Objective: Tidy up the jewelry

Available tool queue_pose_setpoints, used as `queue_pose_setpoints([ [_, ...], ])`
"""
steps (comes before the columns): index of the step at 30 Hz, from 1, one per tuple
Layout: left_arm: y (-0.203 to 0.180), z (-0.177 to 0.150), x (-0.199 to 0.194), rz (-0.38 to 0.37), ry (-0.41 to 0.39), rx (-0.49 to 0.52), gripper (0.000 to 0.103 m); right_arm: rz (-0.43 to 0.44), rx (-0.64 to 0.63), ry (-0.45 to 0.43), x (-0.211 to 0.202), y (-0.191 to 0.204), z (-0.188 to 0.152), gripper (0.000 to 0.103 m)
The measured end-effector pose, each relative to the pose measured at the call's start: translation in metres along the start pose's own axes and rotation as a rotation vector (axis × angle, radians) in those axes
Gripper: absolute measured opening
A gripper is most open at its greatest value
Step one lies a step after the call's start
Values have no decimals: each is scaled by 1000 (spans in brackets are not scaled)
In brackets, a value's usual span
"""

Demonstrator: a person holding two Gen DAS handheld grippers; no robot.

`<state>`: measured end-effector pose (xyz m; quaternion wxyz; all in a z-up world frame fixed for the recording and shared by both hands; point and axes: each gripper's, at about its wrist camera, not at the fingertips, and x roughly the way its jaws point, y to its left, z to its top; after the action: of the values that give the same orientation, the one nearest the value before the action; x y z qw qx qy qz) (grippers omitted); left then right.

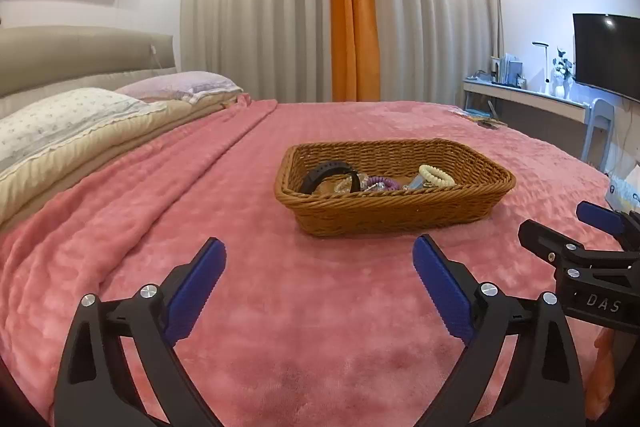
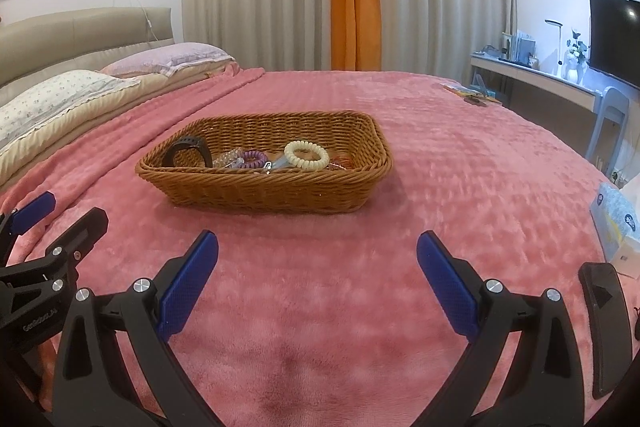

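A brown wicker basket (image 1: 400,211) (image 2: 264,193) rests on the pink blanket. Inside lie a black band (image 1: 326,174) (image 2: 187,149), a purple spiral hair tie (image 1: 382,183) (image 2: 253,158), a cream spiral bracelet (image 1: 436,175) (image 2: 306,155) and some clear and orange pieces. My left gripper (image 1: 319,259) hovers open over the blanket, short of the basket, nothing between its blue pads. My right gripper (image 2: 317,251) is also open and empty, near the basket's front right. Each gripper shows at the edge of the other's view.
Pillows (image 1: 60,119) and a padded headboard lie to the left. A desk with a monitor (image 1: 608,51) and a chair stand at the right. A tissue box (image 2: 618,223) and a black tray-like object (image 2: 604,327) sit at the blanket's right edge. Small items (image 2: 472,93) lie at the far corner.
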<state>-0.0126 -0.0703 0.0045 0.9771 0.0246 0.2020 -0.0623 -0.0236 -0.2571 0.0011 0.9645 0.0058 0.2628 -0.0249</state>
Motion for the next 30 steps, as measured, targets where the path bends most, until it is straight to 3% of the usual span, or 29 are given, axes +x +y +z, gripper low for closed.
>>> queue_pose_setpoints([
  [10, -1, 1, -4, 10, -19, 0, 93, -2, -16, -49, -10, 4, -1, 95],
  [30, -5, 1, -5, 10, -19, 3, 93, 1, -20, -43, -9, 8, -2, 95],
])
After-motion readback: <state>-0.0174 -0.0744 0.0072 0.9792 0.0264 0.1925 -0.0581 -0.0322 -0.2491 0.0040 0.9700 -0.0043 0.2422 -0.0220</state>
